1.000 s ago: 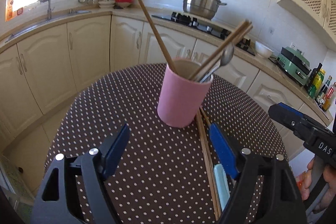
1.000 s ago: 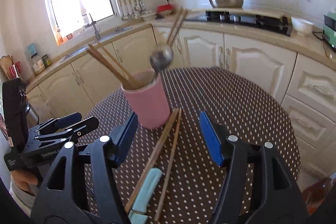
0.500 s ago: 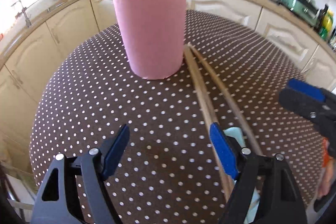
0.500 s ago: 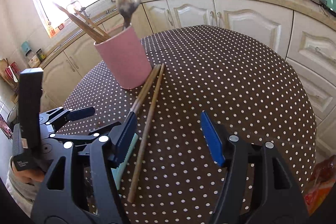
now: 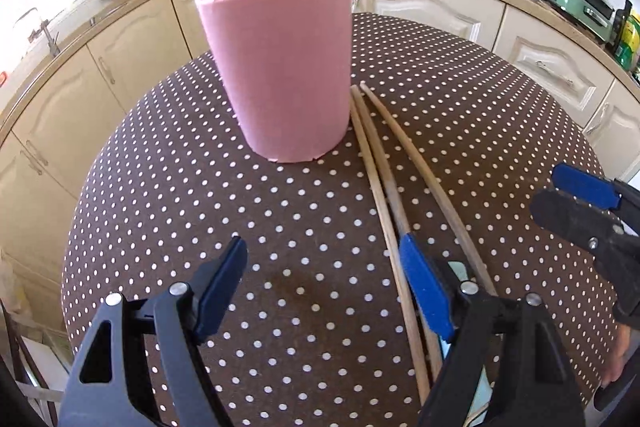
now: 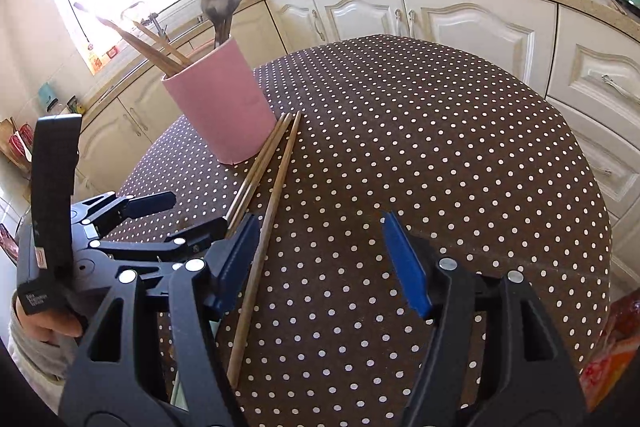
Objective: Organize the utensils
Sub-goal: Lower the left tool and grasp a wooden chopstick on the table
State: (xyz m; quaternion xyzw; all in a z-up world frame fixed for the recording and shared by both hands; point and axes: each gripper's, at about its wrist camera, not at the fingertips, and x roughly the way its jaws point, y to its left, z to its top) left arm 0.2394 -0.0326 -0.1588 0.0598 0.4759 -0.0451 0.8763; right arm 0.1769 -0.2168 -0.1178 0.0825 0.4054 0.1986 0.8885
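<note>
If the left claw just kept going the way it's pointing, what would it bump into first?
Probably the dotted tablecloth just short of the pink cup. The open left gripper points steeply downward, with the chopsticks beside its right finger. Depth is uncertain.

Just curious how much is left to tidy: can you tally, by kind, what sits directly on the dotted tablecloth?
Cup: 1
Loose chopsticks: 3
Pale blue utensil, mostly hidden: 1
Total: 5
</note>
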